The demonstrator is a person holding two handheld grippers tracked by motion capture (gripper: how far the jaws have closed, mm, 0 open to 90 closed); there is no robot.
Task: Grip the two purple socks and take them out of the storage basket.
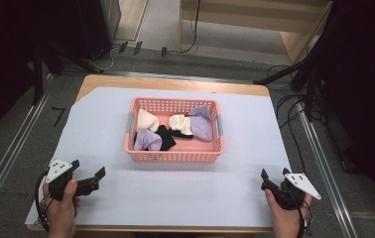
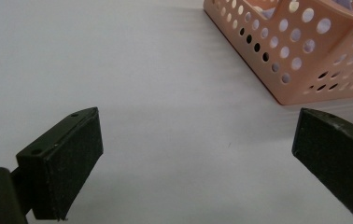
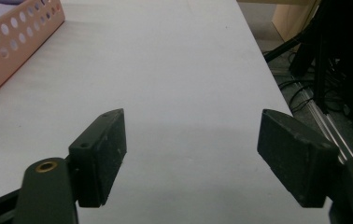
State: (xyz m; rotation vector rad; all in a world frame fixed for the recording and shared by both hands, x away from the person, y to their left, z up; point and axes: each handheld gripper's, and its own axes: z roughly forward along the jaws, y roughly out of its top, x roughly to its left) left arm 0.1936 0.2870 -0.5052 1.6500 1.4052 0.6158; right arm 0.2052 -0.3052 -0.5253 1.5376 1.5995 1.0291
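Well apart — pink basket [image 1: 173, 148] beyond both hand-held grippers.

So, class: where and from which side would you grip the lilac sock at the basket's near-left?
Probably the raised bunched fold of the lilac sock, from straight above with the open left tool. The pink basket wall blocks any sideways approach.
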